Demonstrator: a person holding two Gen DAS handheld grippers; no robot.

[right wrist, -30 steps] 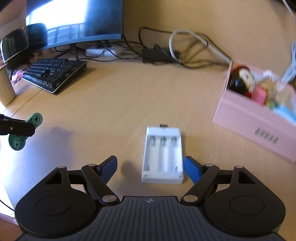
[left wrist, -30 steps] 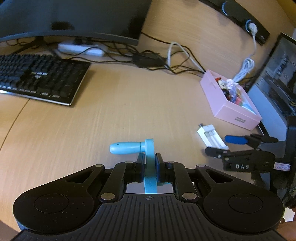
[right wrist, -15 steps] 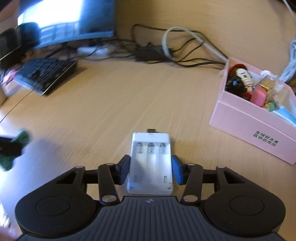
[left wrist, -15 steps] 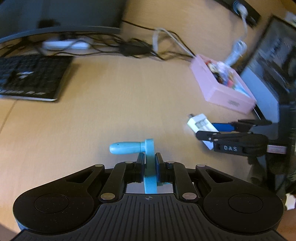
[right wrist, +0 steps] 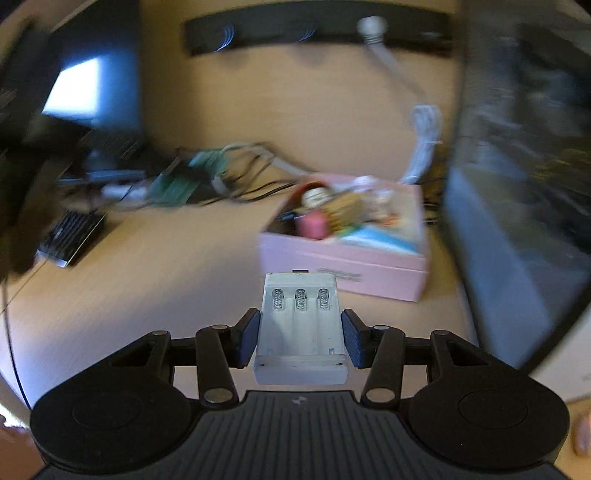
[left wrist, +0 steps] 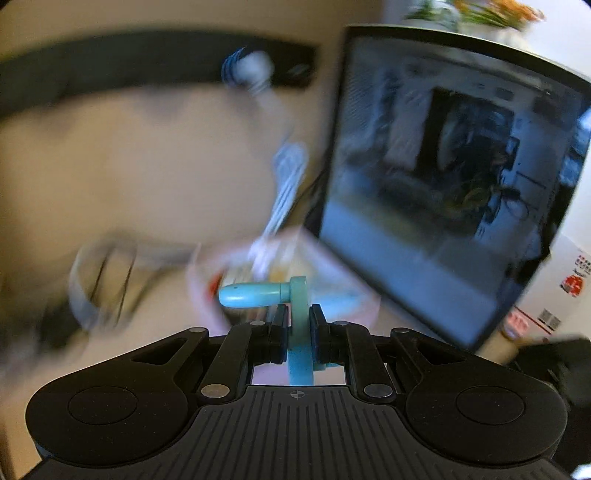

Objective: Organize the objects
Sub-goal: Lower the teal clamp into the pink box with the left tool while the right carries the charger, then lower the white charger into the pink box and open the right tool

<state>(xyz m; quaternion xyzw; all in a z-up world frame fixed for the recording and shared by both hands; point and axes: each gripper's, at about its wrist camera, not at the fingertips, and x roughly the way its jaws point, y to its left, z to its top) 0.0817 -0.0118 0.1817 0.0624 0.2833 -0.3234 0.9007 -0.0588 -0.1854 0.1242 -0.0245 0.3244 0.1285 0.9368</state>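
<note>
Right wrist: right claw (right wrist: 300,334) clamps battery holder (right wrist: 300,325), pink box (right wrist: 345,254) at 12 for drop-in; left claw (left wrist: 298,332) pinches blue crank (left wrist: 284,306) w/ box beyond.

One turquoise crank handle (left wrist: 295,317) at six o'clock in the left wrist view, and one white battery holder (right wrist: 301,325) at six o'clock in the right, with three spring slots, count them. One pink box (right wrist: 343,258) at center, holding several small items too blurred to number. One keyboard (right wrist: 72,236) out at nine o'clock, one lit monitor (right wrist: 79,88) at ten. One dark glass panel (right wrist: 524,184) at three o'clock. One black wall strip (right wrist: 314,31) at twelve. One coiled white cable (right wrist: 424,140) at one o'clock.
</note>
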